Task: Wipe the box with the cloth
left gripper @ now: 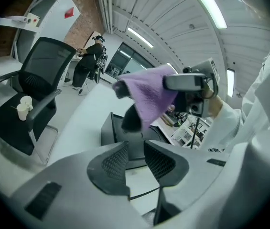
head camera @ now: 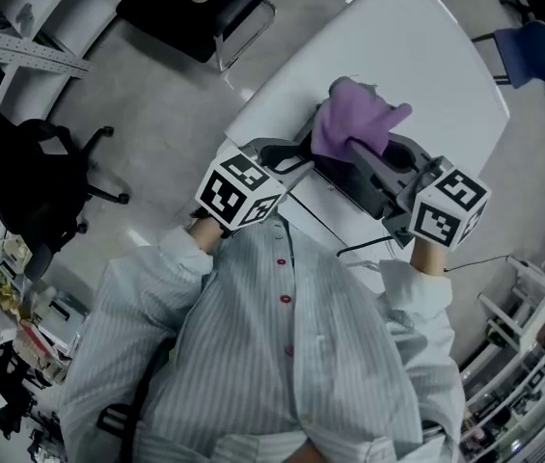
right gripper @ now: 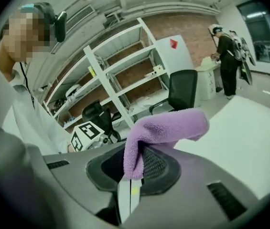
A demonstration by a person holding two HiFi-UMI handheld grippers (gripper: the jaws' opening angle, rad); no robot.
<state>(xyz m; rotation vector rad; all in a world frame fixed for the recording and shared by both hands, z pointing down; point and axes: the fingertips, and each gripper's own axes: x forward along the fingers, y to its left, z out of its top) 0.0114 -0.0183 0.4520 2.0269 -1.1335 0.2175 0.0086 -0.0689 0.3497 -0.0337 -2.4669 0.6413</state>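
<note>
Purple cloth (right gripper: pixel 169 129) is clamped in your right gripper (right gripper: pixel 135 162), hanging over the black box (left gripper: pixel 108 132) on the white table (head camera: pixel 426 56), left gripper (left gripper: pixel 135 148) slightly parted and empty beside it; wipe looks barely begun, so next press cloth onto the top.

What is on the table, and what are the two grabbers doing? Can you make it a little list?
table: white, with the box on it
box: black, sitting under the cloth
cloth: purple, held over the box; whether it touches the box cannot be told
right gripper: jaws shut on the cloth
left gripper: jaws apart, nothing between them, pointing toward the box
</note>
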